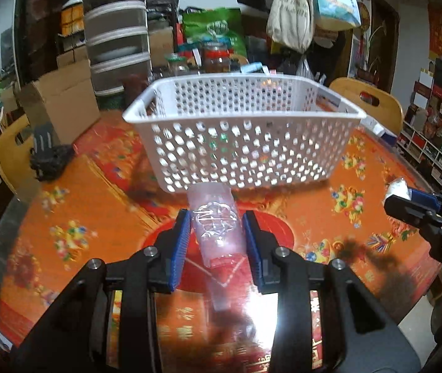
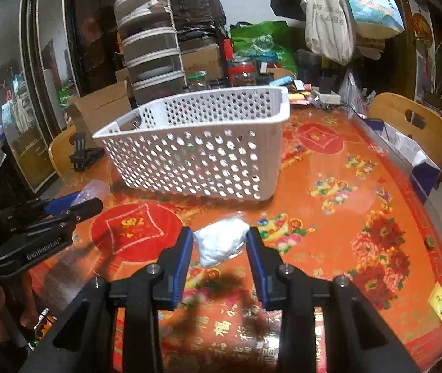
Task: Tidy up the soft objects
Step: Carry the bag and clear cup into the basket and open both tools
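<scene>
My left gripper (image 1: 216,233) is shut on a clear soft plastic pouch (image 1: 216,227) and holds it above the table, just in front of the white perforated basket (image 1: 242,143). My right gripper (image 2: 220,242) is shut on a crumpled white soft bag (image 2: 221,242), held above the table in front of the basket (image 2: 196,158). The right gripper with its white bag (image 1: 398,188) shows at the right edge of the left wrist view. The left gripper (image 2: 75,203) with the clear pouch (image 2: 93,189) shows at the left of the right wrist view.
The round table (image 2: 361,205) has a red and orange patterned cover. A black clip stand (image 1: 47,155) sits at the table's left edge. Wooden chairs (image 2: 413,124), a cardboard box (image 1: 62,105), jars and hanging bags crowd the back. A blue-white box (image 2: 407,152) lies at the right edge.
</scene>
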Motion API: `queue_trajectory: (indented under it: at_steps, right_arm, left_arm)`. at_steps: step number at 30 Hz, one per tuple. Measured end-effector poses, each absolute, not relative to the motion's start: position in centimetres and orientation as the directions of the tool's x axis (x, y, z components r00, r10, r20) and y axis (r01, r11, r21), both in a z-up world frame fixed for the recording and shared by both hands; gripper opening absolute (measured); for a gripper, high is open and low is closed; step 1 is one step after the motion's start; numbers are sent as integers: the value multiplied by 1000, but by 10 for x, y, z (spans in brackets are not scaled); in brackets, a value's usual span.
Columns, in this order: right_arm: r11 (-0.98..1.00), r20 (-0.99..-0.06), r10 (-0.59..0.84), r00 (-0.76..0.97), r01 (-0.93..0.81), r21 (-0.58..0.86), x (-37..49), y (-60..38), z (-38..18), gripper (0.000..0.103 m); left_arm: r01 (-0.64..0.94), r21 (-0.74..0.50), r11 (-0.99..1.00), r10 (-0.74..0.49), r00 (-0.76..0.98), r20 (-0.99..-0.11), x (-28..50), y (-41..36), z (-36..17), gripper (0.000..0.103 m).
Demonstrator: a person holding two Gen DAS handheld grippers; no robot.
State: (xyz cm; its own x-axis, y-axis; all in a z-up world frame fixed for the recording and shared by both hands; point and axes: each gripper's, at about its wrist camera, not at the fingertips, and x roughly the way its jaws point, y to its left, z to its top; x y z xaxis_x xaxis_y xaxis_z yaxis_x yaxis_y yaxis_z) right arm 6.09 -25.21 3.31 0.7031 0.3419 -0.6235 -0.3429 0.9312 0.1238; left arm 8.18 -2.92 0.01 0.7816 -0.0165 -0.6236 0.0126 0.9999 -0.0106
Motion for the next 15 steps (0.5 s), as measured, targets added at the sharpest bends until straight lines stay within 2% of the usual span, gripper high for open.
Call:
queue_trajectory:
  at_steps: [15]
  right_arm:
    - [911, -539, 374, 755, -408, 61, 56, -230, 107, 34]
  left_arm:
    - [10, 19, 1000, 2, 855, -518, 66, -8, 94, 32]
